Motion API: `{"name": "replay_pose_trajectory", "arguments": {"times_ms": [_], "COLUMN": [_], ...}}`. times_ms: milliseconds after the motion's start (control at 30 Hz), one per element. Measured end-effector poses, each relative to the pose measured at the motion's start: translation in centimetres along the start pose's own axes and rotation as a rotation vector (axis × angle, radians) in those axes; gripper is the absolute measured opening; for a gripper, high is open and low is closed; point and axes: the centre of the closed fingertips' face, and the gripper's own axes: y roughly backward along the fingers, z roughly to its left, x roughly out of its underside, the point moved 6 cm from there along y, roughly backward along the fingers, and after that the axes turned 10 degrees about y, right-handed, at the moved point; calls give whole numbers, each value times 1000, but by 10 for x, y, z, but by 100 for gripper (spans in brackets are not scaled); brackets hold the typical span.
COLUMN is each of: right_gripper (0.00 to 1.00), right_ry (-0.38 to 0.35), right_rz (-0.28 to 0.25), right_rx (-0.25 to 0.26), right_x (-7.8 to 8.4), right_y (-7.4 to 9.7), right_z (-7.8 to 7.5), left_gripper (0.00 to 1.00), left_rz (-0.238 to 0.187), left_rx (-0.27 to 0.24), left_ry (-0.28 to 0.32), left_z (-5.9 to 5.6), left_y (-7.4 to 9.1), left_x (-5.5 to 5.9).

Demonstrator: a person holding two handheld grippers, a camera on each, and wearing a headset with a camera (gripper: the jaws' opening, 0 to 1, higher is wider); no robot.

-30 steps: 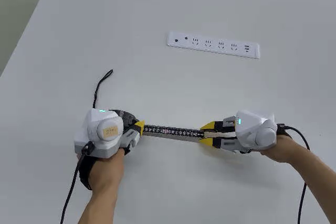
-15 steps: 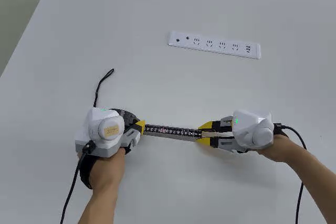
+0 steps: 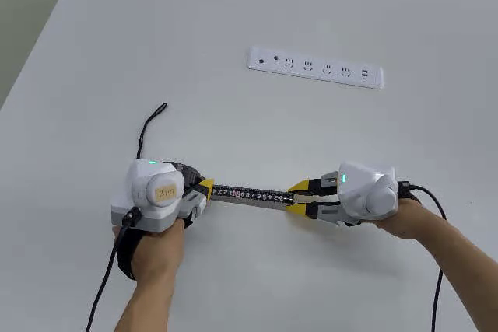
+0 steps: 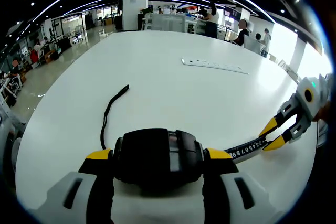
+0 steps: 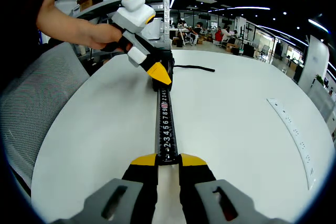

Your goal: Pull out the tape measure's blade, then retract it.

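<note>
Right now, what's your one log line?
left gripper: shut on tape measure case | right gripper: shut on blade tip | blade: stretched between grippers

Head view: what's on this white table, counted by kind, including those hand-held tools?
grippers: 2 (left gripper, right gripper)
tape measure: 1
power strip: 1
total: 4

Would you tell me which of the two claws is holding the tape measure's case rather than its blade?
The left claw: it grips the black case, while the right claw pinches the blade end.
</note>
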Motion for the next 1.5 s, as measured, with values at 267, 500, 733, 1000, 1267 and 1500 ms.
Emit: {"name": "replay_pose_trajectory", "arguments": {"times_ms": [267,500,733,1000,1267,1500], "right_gripper": [14,14,14,14,14,14], "right_ry": [5,6,6,1,6,13], "right_rz": [0,-3,-2,-5,-18,-22], "right_rx": [-3,-4,-5,-6,-5,-8], "right_x": [-2,-4,-5,-7,-12,-16], "right_y": [-2,-4,-6,-9,-11,-15], "right_z": [-1,-1,0,-1,-3,-3], "left_gripper": [66,66,66,65,65,65], "left_rz": [2,0,12,13,16,16], "left_rx": [-3,0,7,14,35,52], "left_ry": [-3,-2,2,4,18,28], "left_z": [0,0,1,1,4,6], "left_y": [0,0,0,0,1,2], "left_x": [0,0,0,0,-1,-1]}}
